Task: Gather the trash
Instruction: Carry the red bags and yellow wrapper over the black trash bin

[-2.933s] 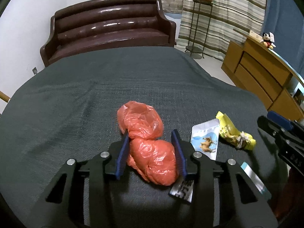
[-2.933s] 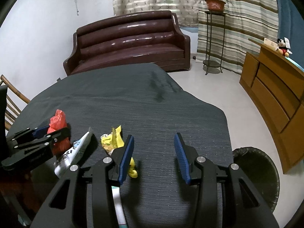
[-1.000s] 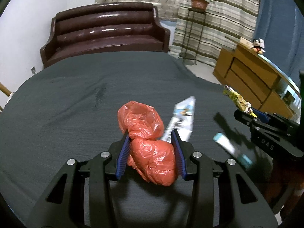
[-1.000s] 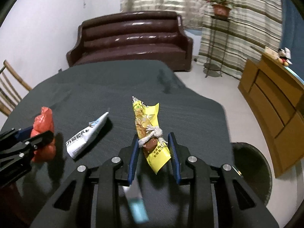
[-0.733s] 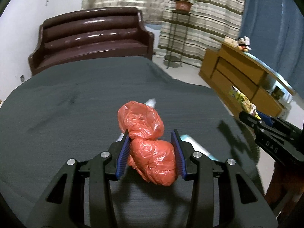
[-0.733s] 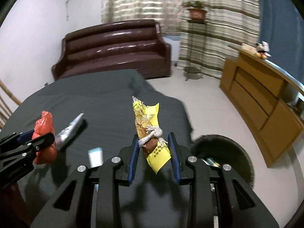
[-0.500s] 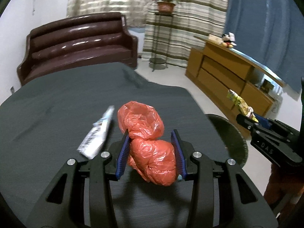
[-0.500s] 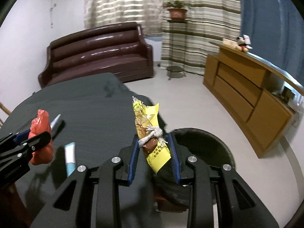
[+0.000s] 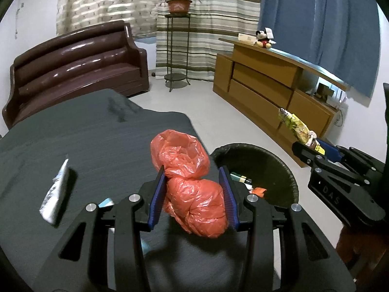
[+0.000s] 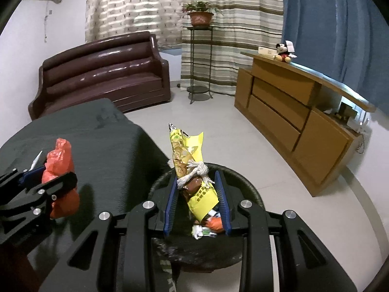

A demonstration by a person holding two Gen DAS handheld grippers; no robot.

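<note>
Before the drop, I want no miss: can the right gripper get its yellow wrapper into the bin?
Probably yes: the right gripper holds the yellow wrapper over the open bin, nothing between.

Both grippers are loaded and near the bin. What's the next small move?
Probably open the right gripper: its yellow wrapper hangs over the bin, so it should drop in. The left gripper with the red bag looks short of the rim.

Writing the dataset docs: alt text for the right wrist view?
The right gripper clamps a yellow snack wrapper above a black trash bin on the floor. At left, the left gripper holds a red plastic bag over a dark-covered table.
</note>
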